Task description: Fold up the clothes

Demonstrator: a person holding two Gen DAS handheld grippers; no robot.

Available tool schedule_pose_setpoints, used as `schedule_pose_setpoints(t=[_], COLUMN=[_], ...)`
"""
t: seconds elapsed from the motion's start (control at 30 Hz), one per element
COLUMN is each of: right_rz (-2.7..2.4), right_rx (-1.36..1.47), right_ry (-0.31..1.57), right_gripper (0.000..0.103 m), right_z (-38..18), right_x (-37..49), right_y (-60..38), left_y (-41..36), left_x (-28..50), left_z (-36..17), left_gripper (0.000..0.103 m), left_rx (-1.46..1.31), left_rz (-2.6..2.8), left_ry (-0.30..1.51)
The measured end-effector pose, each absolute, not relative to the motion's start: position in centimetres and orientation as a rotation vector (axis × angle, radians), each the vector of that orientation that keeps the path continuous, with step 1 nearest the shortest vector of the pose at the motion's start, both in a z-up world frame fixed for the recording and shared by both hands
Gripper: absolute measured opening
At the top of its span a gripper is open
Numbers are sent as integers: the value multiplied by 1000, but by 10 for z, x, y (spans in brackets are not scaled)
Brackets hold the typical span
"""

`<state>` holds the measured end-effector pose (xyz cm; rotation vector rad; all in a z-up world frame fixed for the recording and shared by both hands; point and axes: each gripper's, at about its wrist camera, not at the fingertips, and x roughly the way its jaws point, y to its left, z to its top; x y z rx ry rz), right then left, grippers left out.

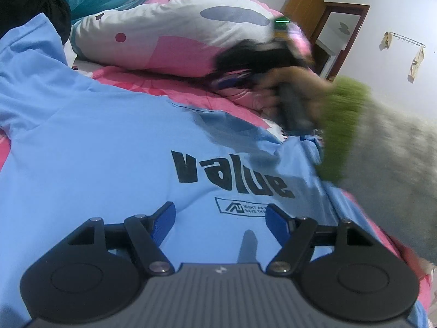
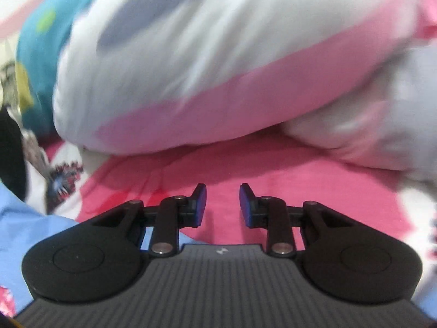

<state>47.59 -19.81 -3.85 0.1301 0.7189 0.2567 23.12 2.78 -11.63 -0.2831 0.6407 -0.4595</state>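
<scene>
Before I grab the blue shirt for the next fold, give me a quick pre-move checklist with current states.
1. Left gripper open: ok, jaws spread, empty.
2. Right gripper open: ok, nothing between its fingers.
3. Left gripper over blue shirt: ok.
4. Right gripper over shirt: not ok, pink bedsheet ahead, shirt only at lower left.
5. Shirt lying flat: not ok, wrinkled by the sleeve.
6. Views sharp: not ok, right wrist view blurred.

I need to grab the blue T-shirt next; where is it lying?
In the left wrist view the blue T-shirt lies spread on the pink bedsheet, under the open left gripper, in front of the pillow.
</scene>
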Motion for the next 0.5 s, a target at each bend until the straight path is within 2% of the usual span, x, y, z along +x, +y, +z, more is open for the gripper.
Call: schedule_pose_setpoints(t=[0.13,0.3,0.4,0.43,0.5], right_rz=[235,263,265,264,264], right_rx=[117,93,136,156,182], right_ry=[711,817,843,850,878], right_gripper=[27,28,35,41,42], right_z=[-13,-28,-39,-43,-51], right_x=[430,399,404,408,418], right_y=[-261,-302,-312,-315,-317], left_y=[26,24,23,23,23], left_x=[232,232,232,232,232], left_z=[-116,-116,-116,-117,-117], left_gripper=[74,75,75,75,76], left_rx=[-273,-257,-254,-254,-254], left_rz=[-455,-449,-449,-450,-452], left_ry=[641,640,640,639,639])
